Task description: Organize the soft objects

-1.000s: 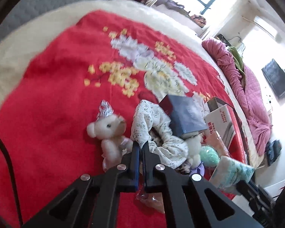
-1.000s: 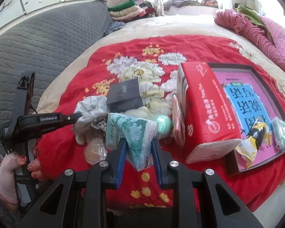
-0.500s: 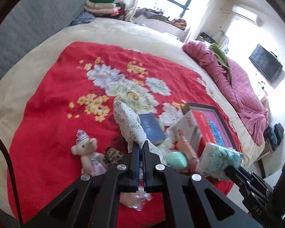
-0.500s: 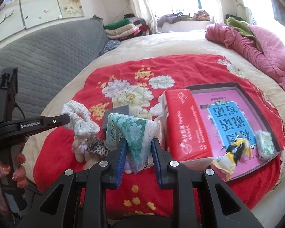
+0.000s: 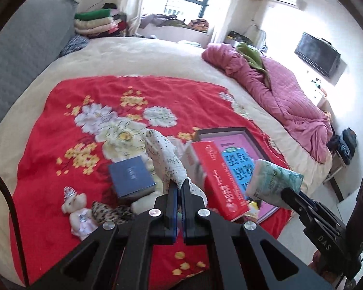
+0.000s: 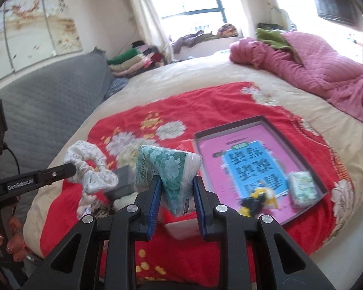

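A white floral scrunchie [image 5: 168, 163] is hanging in the air above the bed, pinched in the clenched jaws of the left gripper [image 5: 179, 188]. Beside it, the right gripper [image 6: 177, 194] is grasping a green flower-printed tissue pack [image 6: 168, 171] between its blue pads, also lifted clear of the bed. Below them, a red floral blanket [image 5: 60, 125] is carrying a small cluster of things: a pink teddy bear [image 5: 78, 211], a leopard-print scrunchie [image 5: 109, 213], a dark blue box [image 5: 132, 176] and a red tissue box [image 5: 219, 181]. A shallow tray with a pink printed sheet [image 6: 259, 166] is lying to the right, holding another small tissue pack [image 6: 303, 188] and a yellow wrapper [image 6: 259, 198]. A rumpled pink quilt [image 6: 309, 70] is lying farther back.
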`<state>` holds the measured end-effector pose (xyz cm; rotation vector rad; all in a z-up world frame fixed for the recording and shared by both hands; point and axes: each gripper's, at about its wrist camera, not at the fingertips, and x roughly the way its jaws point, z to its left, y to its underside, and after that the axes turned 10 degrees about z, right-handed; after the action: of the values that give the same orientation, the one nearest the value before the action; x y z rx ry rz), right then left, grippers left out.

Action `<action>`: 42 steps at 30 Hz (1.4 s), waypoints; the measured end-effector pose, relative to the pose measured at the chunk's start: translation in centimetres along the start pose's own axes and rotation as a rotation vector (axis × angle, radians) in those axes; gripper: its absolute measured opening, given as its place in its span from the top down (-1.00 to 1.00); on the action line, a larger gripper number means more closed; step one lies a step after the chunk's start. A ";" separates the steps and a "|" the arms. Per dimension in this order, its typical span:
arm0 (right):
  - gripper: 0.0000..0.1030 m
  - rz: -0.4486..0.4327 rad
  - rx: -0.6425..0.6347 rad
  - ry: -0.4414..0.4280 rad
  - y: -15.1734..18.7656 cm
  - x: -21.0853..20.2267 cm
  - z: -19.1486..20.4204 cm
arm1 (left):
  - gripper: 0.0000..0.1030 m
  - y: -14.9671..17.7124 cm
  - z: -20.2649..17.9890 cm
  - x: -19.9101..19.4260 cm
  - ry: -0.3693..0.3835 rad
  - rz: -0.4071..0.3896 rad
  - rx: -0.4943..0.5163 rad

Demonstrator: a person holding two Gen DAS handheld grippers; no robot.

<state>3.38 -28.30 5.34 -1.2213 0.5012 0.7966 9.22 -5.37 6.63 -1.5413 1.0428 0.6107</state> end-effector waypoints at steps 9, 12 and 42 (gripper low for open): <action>0.48 -0.072 0.135 0.078 -0.6 -3.4 -7.3 | 0.96 -1.9 -7.1 0.7 0.026 0.006 0.101; 0.48 -0.086 0.188 0.095 -0.3 -4.5 -9.9 | 0.96 -2.1 -10.2 1.6 0.036 0.012 0.154; 0.48 -0.020 0.333 0.130 2.1 -1.7 -17.2 | 0.95 0.8 -18.6 16.1 0.038 0.281 0.317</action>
<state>1.95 -44.85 0.32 -0.9698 0.6970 0.5908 13.28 -27.84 -2.63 -1.1434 1.3290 0.5759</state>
